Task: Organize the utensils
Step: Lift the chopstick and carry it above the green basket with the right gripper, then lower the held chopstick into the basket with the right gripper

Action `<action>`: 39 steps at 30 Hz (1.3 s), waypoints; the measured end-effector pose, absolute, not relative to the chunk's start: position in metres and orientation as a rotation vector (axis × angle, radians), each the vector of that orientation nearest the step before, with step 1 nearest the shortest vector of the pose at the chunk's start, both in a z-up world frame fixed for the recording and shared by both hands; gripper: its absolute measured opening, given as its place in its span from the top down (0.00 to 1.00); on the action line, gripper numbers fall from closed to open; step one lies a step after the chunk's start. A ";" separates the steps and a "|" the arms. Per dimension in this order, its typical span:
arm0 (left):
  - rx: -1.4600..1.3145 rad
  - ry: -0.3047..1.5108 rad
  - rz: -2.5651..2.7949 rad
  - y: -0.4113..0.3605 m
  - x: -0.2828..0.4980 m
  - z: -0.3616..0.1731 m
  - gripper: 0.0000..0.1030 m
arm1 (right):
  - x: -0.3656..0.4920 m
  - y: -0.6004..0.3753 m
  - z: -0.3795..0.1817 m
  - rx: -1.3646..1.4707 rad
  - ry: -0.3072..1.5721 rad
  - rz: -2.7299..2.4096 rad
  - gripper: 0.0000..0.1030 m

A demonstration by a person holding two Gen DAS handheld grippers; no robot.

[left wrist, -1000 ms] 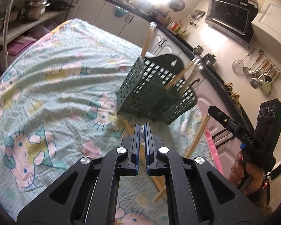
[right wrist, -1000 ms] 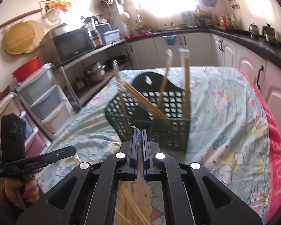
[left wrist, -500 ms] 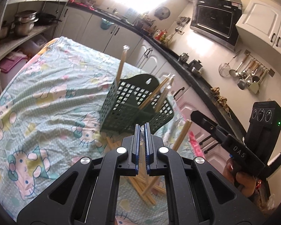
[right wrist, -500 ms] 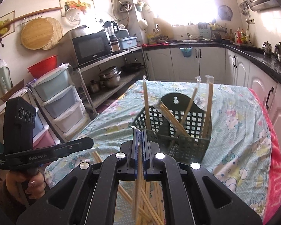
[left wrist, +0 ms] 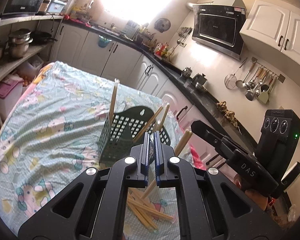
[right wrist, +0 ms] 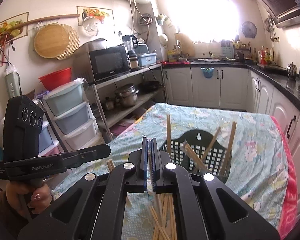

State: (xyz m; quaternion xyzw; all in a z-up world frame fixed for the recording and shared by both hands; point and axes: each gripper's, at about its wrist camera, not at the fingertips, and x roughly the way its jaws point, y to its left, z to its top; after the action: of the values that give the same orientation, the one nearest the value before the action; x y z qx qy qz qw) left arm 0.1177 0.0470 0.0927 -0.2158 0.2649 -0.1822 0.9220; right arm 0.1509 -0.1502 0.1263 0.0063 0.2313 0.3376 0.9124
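Observation:
A dark green lattice utensil basket (left wrist: 118, 136) stands on the cloth-covered table, also in the right wrist view (right wrist: 200, 154), with several wooden chopsticks (right wrist: 168, 132) standing in it. A loose pile of chopsticks (left wrist: 148, 210) lies on the cloth in front of it, also under my right gripper (right wrist: 164, 216). My left gripper (left wrist: 152, 140) is shut on a wrapped chopstick, held high above the pile. My right gripper (right wrist: 149, 146) is shut on a chopstick (left wrist: 181, 144), which tilts up from the pile.
The table wears a pale blue cartoon-print cloth (left wrist: 50, 116) with a pink edge (right wrist: 288, 190). Kitchen cabinets (right wrist: 206, 86) and a dark counter run behind and to the right. A shelf with pots (right wrist: 126, 98) and plastic drawers (right wrist: 70, 112) stands left of the table.
Both grippers have risen and drawn back from the basket, each still shut on its chopstick. The basket and pile now look smaller and lower in both views.

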 end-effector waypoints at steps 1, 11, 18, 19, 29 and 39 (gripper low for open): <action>-0.442 0.538 -0.373 0.048 0.117 0.096 0.98 | 0.151 -0.149 0.128 0.013 0.471 0.697 0.97; -0.422 0.487 -0.371 0.049 0.121 0.123 0.98 | 0.153 -0.155 0.153 0.032 0.407 0.704 0.97; -0.402 0.455 -0.391 0.039 0.127 0.140 0.98 | 0.155 -0.169 0.169 0.047 0.366 0.678 0.97; -0.400 0.454 -0.394 0.038 0.129 0.142 0.98 | 0.155 -0.171 0.171 0.049 0.360 0.673 0.97; -0.385 0.421 -0.404 0.032 0.151 0.167 0.98 | 0.161 -0.188 0.197 0.046 0.294 0.617 0.97; -0.351 0.378 -0.407 0.019 0.172 0.196 0.98 | 0.181 -0.202 0.220 0.054 0.229 0.548 0.97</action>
State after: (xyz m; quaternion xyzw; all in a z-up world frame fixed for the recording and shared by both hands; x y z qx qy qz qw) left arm 0.1720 0.0193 0.1961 -0.1724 0.1858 -0.1996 0.9465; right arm 0.1813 -0.2023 0.2197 0.0265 0.1129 0.2700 0.9558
